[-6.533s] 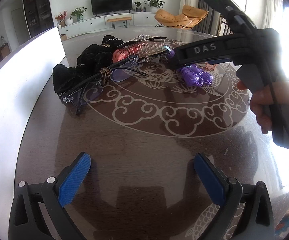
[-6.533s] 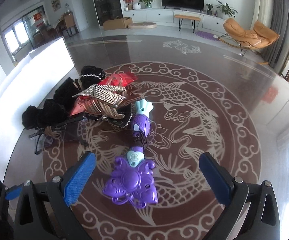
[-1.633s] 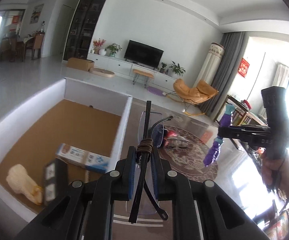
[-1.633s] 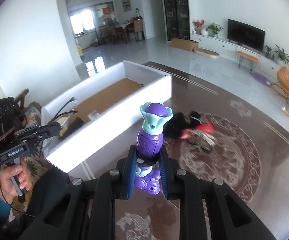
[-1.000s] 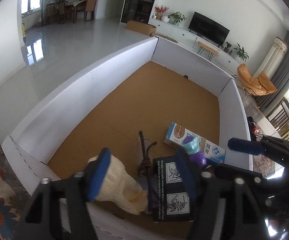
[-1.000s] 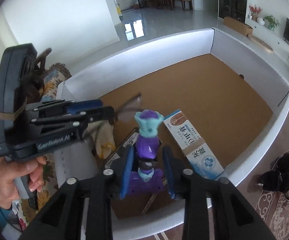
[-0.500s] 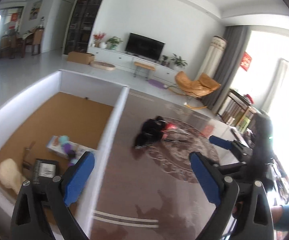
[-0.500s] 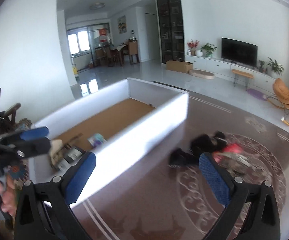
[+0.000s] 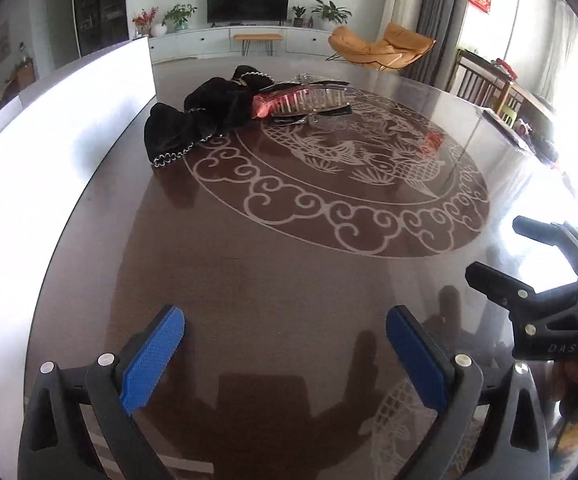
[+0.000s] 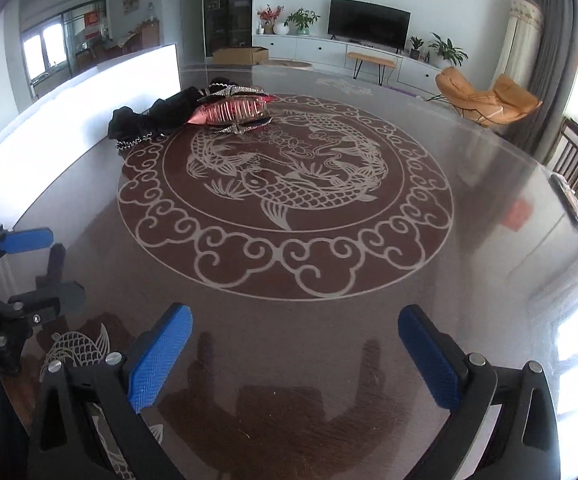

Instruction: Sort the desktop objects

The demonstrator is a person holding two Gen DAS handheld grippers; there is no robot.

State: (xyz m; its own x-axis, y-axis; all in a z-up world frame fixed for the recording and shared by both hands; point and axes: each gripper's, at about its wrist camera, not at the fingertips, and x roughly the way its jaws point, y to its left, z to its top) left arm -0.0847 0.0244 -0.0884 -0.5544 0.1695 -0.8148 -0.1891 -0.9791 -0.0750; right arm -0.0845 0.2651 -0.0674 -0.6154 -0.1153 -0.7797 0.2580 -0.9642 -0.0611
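Both grippers, left (image 9: 285, 354) and right (image 10: 295, 354), have just been opening; now wide, empty. Between picks: next, the far-left pile of black fabric (image 9: 193, 120) and hair claw clips (image 9: 309, 100) needs reaching.

Hair accessories (image 9: 249, 104) on table (image 9: 289, 272), beside box (image 9: 69, 120)

Past my table I see a black TV (image 10: 370, 23) on a white cabinet (image 10: 321, 53). Orange lounge chair (image 10: 485, 94) right, potted plants (image 10: 447, 51) beside the TV.
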